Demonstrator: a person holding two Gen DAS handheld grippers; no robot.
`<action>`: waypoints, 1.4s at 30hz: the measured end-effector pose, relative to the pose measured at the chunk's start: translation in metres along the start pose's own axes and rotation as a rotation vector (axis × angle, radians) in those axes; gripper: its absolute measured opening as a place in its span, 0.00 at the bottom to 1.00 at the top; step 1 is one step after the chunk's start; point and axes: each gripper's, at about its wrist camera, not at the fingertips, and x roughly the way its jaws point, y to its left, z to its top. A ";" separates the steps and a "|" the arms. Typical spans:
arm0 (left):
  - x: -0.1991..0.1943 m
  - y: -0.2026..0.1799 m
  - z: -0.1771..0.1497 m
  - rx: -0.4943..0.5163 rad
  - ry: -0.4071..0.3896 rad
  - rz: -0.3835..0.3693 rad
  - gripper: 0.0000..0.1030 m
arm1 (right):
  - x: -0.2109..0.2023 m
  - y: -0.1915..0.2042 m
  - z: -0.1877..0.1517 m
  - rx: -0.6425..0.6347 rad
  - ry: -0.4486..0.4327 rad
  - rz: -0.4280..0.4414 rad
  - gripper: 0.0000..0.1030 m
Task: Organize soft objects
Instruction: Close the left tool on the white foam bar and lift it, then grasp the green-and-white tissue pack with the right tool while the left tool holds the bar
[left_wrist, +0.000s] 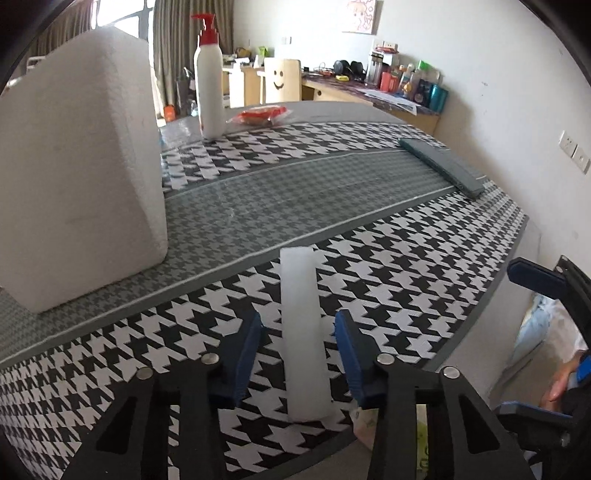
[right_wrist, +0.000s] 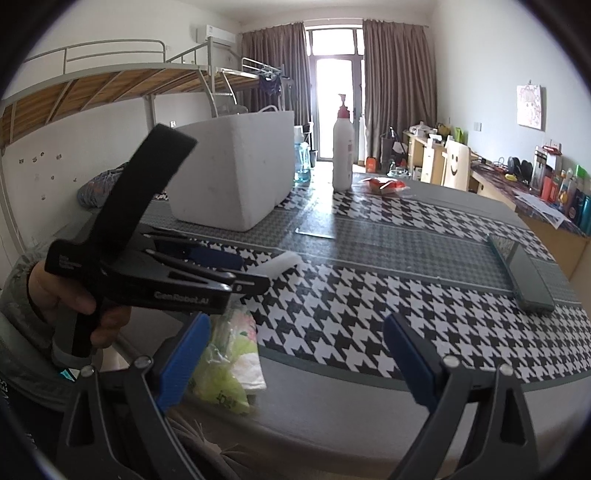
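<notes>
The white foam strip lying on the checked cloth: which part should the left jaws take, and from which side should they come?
Take the white foam strip across its narrow width, near the end closest to the table edge, coming from above and from that near end. It lies flat and points away from the left gripper, whose jaws already stand on either side of it, with small gaps showing. Its long sides look straight and parallel, so they should give even contact.

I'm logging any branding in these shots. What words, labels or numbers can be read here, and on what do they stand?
"GenRobot.AI": white print on the side of the left gripper, seen from the right wrist view.
Small white print on that gripper's handle: too small to read.
Pink label on the white pump bottle: blurred, unreadable.
Dark marks on the plastic bag at the table edge: unreadable.
Shelf items: too small.
</notes>
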 end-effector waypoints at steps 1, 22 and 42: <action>0.001 -0.002 0.001 0.010 0.003 0.007 0.40 | 0.000 -0.001 0.000 0.004 0.000 0.001 0.94; -0.004 0.006 0.011 0.004 -0.022 -0.004 0.15 | 0.006 0.005 -0.003 0.004 0.013 0.043 0.94; -0.040 0.031 0.001 -0.082 -0.110 -0.005 0.15 | 0.026 0.038 -0.006 -0.070 0.092 0.096 0.94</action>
